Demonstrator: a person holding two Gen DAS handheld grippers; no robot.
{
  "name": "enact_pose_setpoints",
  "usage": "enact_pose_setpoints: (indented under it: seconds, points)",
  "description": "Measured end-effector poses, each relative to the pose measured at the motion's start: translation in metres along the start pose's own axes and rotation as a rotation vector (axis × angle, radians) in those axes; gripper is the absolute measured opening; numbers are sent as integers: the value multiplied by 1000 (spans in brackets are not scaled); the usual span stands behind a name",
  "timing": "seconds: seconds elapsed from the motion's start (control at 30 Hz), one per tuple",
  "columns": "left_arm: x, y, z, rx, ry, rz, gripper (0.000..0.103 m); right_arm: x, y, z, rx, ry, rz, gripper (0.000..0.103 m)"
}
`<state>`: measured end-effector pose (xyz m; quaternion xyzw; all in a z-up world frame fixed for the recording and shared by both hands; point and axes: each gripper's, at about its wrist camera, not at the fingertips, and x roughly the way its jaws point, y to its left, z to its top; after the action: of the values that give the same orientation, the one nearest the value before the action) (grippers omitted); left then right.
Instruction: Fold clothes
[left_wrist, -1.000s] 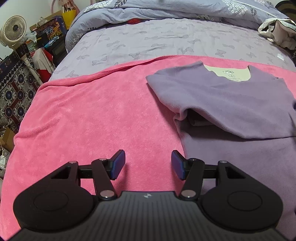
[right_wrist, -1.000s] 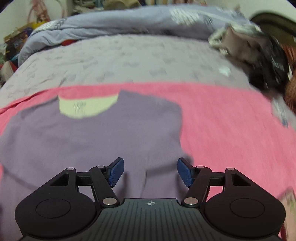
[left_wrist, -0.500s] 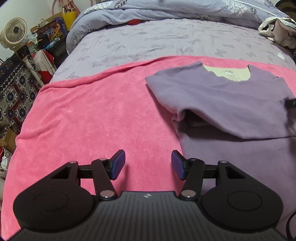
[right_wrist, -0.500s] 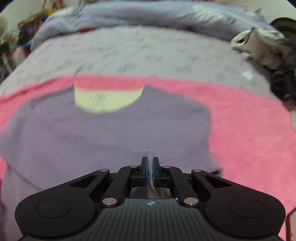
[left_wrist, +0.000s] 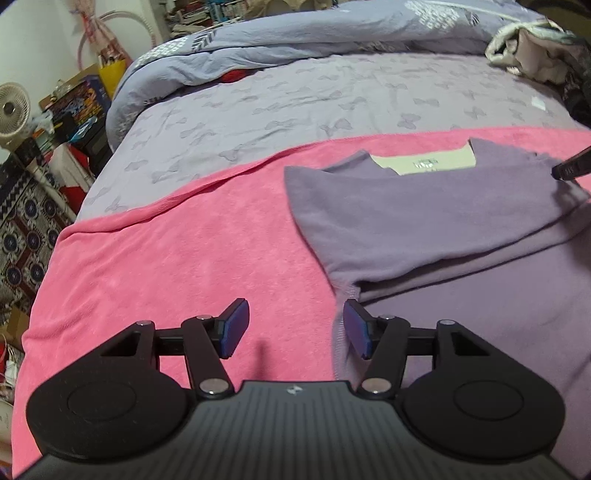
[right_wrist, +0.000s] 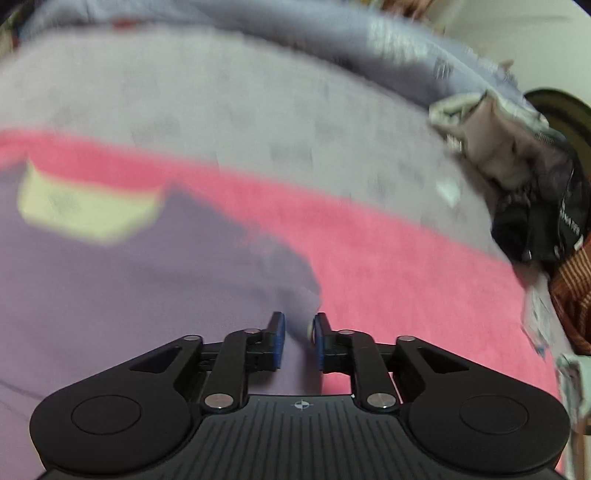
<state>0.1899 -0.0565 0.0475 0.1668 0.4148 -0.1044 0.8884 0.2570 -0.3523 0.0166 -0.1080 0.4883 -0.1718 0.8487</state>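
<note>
A purple shirt (left_wrist: 424, 221) lies flat on a pink blanket (left_wrist: 166, 258), its cream neck lining (left_wrist: 424, 162) facing up and one sleeve folded across the body. My left gripper (left_wrist: 295, 328) is open low over the blanket, its right pad at the shirt's side hem. In the blurred right wrist view, my right gripper (right_wrist: 298, 338) hovers at the shirt's (right_wrist: 129, 295) right edge. Its jaws are opening with a narrow gap. Purple cloth shows in the gap, but the pads do not press on it. The right gripper's tip (left_wrist: 570, 168) shows near the shirt's far shoulder.
The blanket lies on a bed with a lilac butterfly sheet (left_wrist: 295, 99) and a bunched duvet (left_wrist: 295, 40). A heap of clothes (right_wrist: 517, 166) sits at the bed's right side. A fan (left_wrist: 13, 110) and cluttered shelves stand left of the bed.
My right gripper shut on the shirt's cloth, then parted its jaws a little and swung towards the shirt's right edge. My left gripper slid right to the shirt's side hem, still open.
</note>
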Motion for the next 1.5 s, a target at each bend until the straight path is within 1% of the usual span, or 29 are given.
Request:
enact_pose_setpoints:
  seconds: [0.03,0.07,0.13,0.17,0.2,0.3,0.33,0.37,0.43,0.5,0.67,0.7,0.73,0.8,0.9,0.93,0.97,1.0,1.03,1.07,1.1,1.17,1.2,1.23,1.3,1.33,1.4,1.43,1.5]
  points:
    - [1,-3,-1,16,-2,1,61,-10,-2,-6,15,-39,4,32]
    - [2,-7,-1,37,-7,2,61,-19,-4,-12,30,-78,7,56]
    - [6,-16,-1,90,-18,18,61,-39,-6,-25,55,-152,27,80]
    - [9,-21,0,123,-23,35,61,-49,-7,-32,65,-186,43,80]
    - [15,-27,0,159,-23,61,62,-53,-6,-39,54,-189,63,80]
    - [33,-43,1,265,-2,158,64,-49,6,-52,-11,-132,52,80]
    - [35,-44,0,275,-2,173,64,-46,9,-56,-27,-108,47,80]
    - [35,-45,-1,277,-4,180,64,-45,10,-59,-30,-103,45,80]
    - [34,-42,-5,262,-2,212,65,-45,12,-65,-33,-107,41,80]
    - [34,-35,-9,218,15,224,66,-42,10,-68,-37,-105,23,80]
    - [33,-20,-8,108,57,218,66,-33,-12,-74,45,-72,-16,84]
    - [33,-18,-7,88,65,215,66,-30,-19,-75,72,-63,-16,86]
    - [33,-16,-6,62,75,212,66,-27,-26,-77,104,-52,-7,90]
    - [34,-10,-5,10,92,205,67,-23,-39,-79,166,-31,13,91]
    - [33,-5,-5,-37,106,199,71,-24,-47,-84,159,-41,-13,94]
    - [33,-4,-6,-43,108,198,71,-20,-55,-88,218,-25,7,100]
    - [33,-3,-7,-50,109,197,71,-16,-63,-92,276,-10,28,102]
    - [31,-3,-7,-49,107,196,71,-12,-71,-96,334,6,49,102]
    - [27,-3,-6,-41,91,190,71,-12,-76,-96,360,10,63,100]
    - [21,-3,-6,-31,67,183,71,-18,-75,-95,343,-6,48,95]
    - [13,-3,-6,-16,37,173,71,-26,-73,-94,303,-28,21,94]
    - [-6,-4,-5,23,-31,151,69,-45,-68,-92,240,-76,16,92]
    - [-15,-7,-4,48,-62,140,66,-55,-67,-91,233,-109,45,92]
    - [-20,-12,-2,75,-86,119,66,-65,-66,-90,236,-138,85,92]
    - [-23,-24,3,124,-117,79,68,-75,-56,-85,226,-164,168,92]
    - [-19,-33,7,146,-123,75,68,-76,-47,-81,202,-178,206,92]
    - [-8,-49,12,182,-124,85,68,-73,-25,-71,133,-206,236,92]
    - [4,-54,13,184,-98,109,68,-70,-12,-67,97,-218,246,92]
    - [27,-54,9,154,0,163,69,-59,7,-61,20,-208,279,92]
